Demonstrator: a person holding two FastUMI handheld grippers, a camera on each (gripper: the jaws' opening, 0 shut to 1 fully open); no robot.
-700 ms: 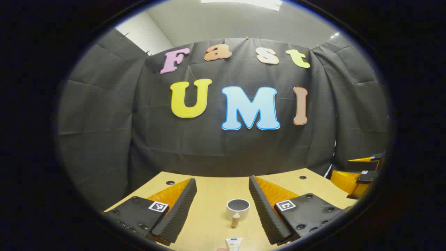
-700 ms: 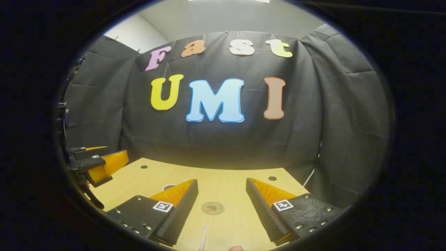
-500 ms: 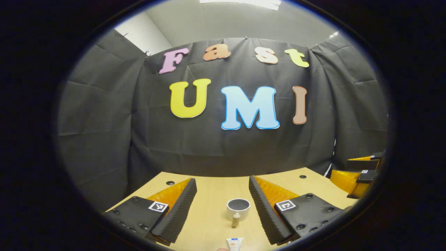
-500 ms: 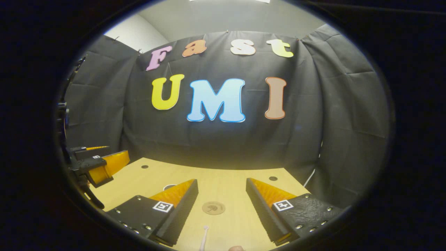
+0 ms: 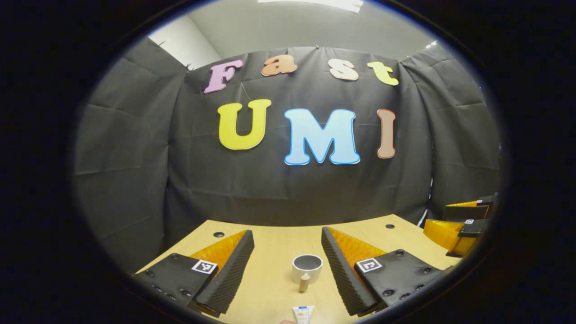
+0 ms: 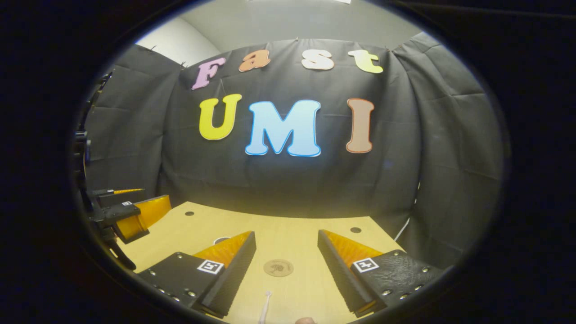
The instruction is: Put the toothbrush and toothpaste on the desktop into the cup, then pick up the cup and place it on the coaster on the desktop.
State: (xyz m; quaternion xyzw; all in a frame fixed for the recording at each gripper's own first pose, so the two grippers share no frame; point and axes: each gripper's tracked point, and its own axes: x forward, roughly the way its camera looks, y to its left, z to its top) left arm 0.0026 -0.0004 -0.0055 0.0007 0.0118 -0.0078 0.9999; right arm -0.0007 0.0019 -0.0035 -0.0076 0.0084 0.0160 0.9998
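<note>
In the left gripper view a white cup [image 5: 307,267] with a wooden handle stands upright on the wooden desktop [image 5: 274,252], ahead of my open left gripper [image 5: 287,263]. The toothpaste tube [image 5: 302,313] lies nearer, at the bottom edge. In the right gripper view a round brown coaster [image 6: 278,267] lies flat ahead of my open right gripper [image 6: 286,263]. The white toothbrush [image 6: 264,307] lies below the coaster, its head pointing away. Nothing sits between either pair of fingers. The cup's rim [image 6: 219,240] peeks out behind the right gripper's left finger.
The right gripper [image 5: 459,225] hangs at the far right of the left gripper view. The left gripper [image 6: 128,216] hangs at the far left of the right gripper view. Small dark holes [image 6: 355,230] mark the desktop near its back edge, against the black cloth wall.
Both views have tilted down slightly, so the wall sits a little higher in frame. The cup, coaster, toothbrush and toothpaste lie where they were. Both grippers stay open.
</note>
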